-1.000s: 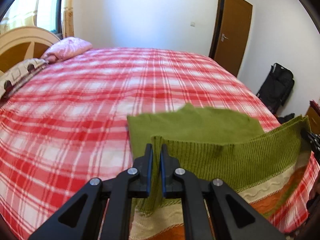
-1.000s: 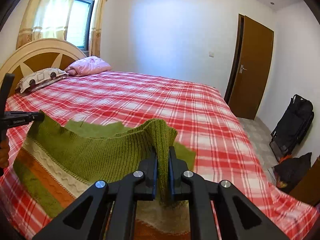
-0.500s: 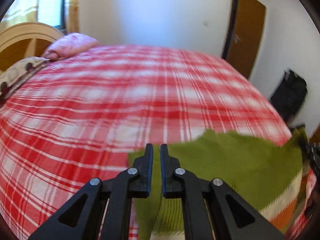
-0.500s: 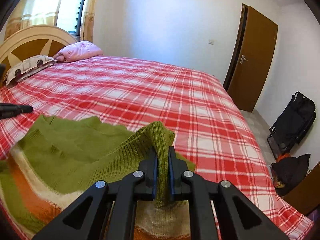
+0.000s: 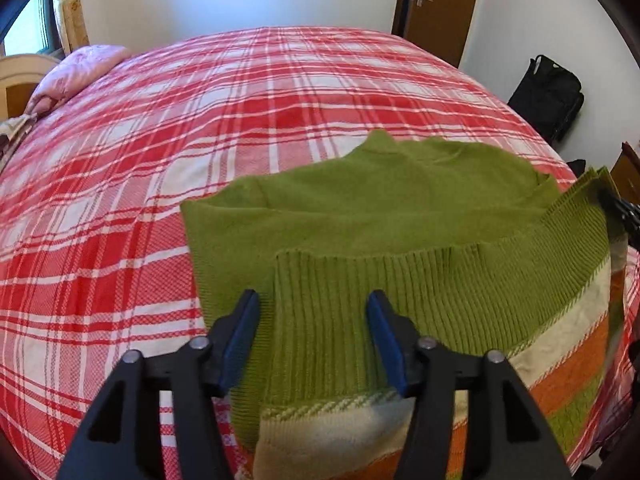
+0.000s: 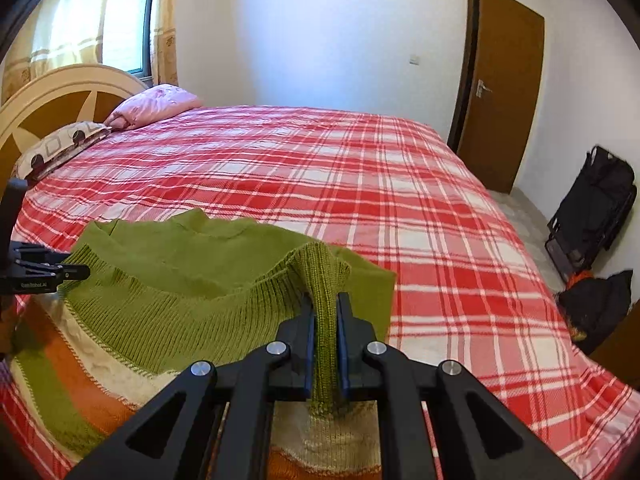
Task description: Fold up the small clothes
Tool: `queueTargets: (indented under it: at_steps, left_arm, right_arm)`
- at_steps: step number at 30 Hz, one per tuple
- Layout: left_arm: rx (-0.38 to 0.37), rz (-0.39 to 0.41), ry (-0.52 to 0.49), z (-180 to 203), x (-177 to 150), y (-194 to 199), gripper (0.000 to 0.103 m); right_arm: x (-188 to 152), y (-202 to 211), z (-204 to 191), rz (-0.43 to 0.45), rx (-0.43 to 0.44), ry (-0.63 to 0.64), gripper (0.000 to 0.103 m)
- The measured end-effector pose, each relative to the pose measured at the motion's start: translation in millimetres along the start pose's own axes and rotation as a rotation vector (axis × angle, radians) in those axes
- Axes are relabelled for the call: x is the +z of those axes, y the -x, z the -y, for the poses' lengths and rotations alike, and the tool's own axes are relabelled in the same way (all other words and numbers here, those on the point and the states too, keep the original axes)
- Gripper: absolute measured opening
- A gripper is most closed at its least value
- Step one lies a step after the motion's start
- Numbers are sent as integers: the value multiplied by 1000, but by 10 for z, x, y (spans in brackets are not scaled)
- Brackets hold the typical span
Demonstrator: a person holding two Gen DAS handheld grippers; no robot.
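Ribbed green knit sweater (image 5: 400, 220) on plaid bedspread (image 5: 200, 120), left gripper (image 5: 314, 320) fingers opening – hem between, right gripper (image 6: 325, 320) pinching hem.

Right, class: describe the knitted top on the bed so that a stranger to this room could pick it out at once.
Find the bed with the red and white checked cover. The top lies at the near edge, far from the pink pillow at the headboard. It alone is olive green knit, with a ribbed hem folded over cream and orange stripes.
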State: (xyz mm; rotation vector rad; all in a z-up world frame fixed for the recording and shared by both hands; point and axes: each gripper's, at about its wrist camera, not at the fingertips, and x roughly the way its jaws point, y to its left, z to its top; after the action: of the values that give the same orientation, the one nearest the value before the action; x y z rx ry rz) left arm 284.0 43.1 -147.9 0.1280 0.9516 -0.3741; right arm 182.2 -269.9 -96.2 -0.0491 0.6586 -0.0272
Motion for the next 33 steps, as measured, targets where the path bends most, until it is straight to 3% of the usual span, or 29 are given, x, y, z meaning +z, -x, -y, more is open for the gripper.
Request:
queueTargets:
  at_steps: [2,3,8,11,16,22,25,27,29,31,33]
  left_arm:
    - [13,-3,-26,54,-36,20,16]
    - [10,-4,-31,86,-53,49,13]
    - [11,46,5,52,-9,216,11]
    - [-1,126,36,5,97,465,11]
    - [89,230,101,-117,436,650,11]
    - [185,215,152,-215,681,38,11]
    - [230,116,169,-236,626,-459,12]
    - [237,60,183,-273,562,-640,15]
    - [244,87,174,-246,563,-556,21]
    - [274,65,167,-248,547,-608,33]
    - [297,63,205,-316,559,-595,56]
  right_arm:
    - [-22,28,19,-7,11,-16,9]
    - [-19,56,9,-4,12,-16,9]
    - [115,310,-27,54,28,-4,9]
    - [280,379,-34,93,26,8,9]
    - [608,46,17,114,-7,12,9]
    - [496,-835,15,45,-103,27,9]
    - [315,-1269,-7,-81,-145,54,9]
    - [340,-1343,-19,-112,-139,67,10]
    - [329,-1375,-19,-131,-137,76,14]
    - [339,-1415,-16,-147,-145,77,25]
    - [343,-1448,0,-168,-176,68,41]
